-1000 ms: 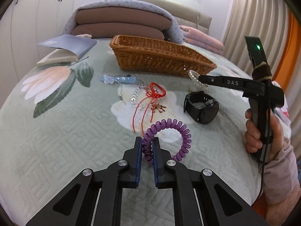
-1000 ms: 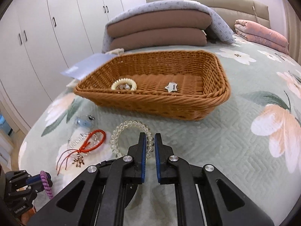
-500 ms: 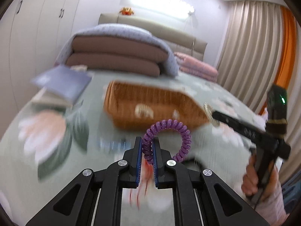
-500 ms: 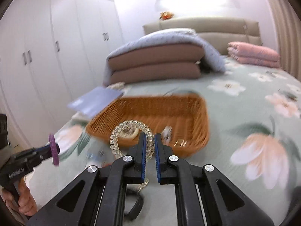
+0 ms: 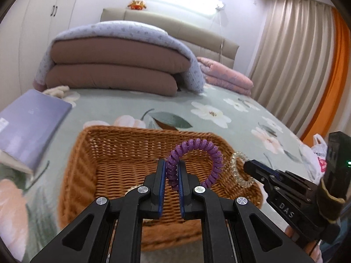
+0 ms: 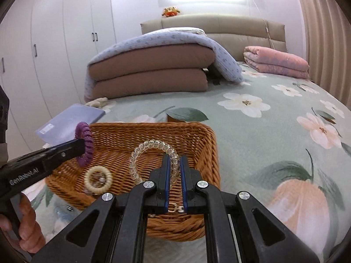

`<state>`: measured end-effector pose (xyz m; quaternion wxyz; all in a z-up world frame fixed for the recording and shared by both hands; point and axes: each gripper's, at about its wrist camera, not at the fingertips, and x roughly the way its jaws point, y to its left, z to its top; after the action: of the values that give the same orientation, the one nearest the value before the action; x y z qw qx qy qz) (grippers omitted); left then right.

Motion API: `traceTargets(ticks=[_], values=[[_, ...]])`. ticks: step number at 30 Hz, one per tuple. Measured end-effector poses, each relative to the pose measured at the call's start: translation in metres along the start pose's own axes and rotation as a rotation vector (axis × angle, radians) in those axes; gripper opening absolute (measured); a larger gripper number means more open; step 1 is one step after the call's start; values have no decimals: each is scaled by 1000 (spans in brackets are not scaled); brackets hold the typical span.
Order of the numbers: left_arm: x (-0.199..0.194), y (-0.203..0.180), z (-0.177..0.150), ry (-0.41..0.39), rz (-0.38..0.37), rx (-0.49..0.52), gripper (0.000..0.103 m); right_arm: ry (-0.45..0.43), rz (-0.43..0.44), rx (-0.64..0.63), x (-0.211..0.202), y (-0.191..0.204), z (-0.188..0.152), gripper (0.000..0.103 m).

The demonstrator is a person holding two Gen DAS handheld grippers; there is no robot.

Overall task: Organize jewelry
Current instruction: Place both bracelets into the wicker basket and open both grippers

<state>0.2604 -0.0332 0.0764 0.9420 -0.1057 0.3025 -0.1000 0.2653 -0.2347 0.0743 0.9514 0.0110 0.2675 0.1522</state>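
My left gripper (image 5: 171, 164) is shut on a purple coil bracelet (image 5: 210, 151) and holds it above the brown wicker basket (image 5: 87, 153). My right gripper (image 6: 174, 160) is shut on a clear coil bracelet (image 6: 140, 151), also held over the basket (image 6: 210, 144). Inside the basket lies a cream ring-shaped bracelet (image 6: 98, 179), and a small silver piece (image 6: 175, 208) shows between the right fingers. The left wrist view catches the right gripper (image 5: 248, 167) at the basket's right rim with the clear coil (image 5: 235, 166). In the right wrist view the left gripper (image 6: 82, 145) comes in from the left with the purple coil (image 6: 84, 142).
The basket sits on a green floral bedspread (image 6: 274, 135). A lilac book (image 5: 28, 120) lies left of it. Folded brown and blue bedding (image 5: 116, 65) and a pink quilt (image 6: 276, 62) lie near the headboard. A white plastic bag (image 5: 318, 151) sits at the right edge.
Both grippers have lifted their bracelets off the bedspread and moved forward over the basket. The watch, red cord and other pieces on the bedspread have dropped out of view.
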Motion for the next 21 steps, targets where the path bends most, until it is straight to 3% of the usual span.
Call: traceTargets(ticks=[4,10,19,21], values=[[22,-1,-6,53,27,27,10,43,-3,29,14,-7,-4,11],[40,7,-17,113,8,17,10,71,-5,17,24,-5,-11,11],[51,4,-26,142,16,39,10,96,-1,31,31,-6,-15,12],[49,4,-25,133,6,37,14,92,-4,35,29,-8,-14,13]])
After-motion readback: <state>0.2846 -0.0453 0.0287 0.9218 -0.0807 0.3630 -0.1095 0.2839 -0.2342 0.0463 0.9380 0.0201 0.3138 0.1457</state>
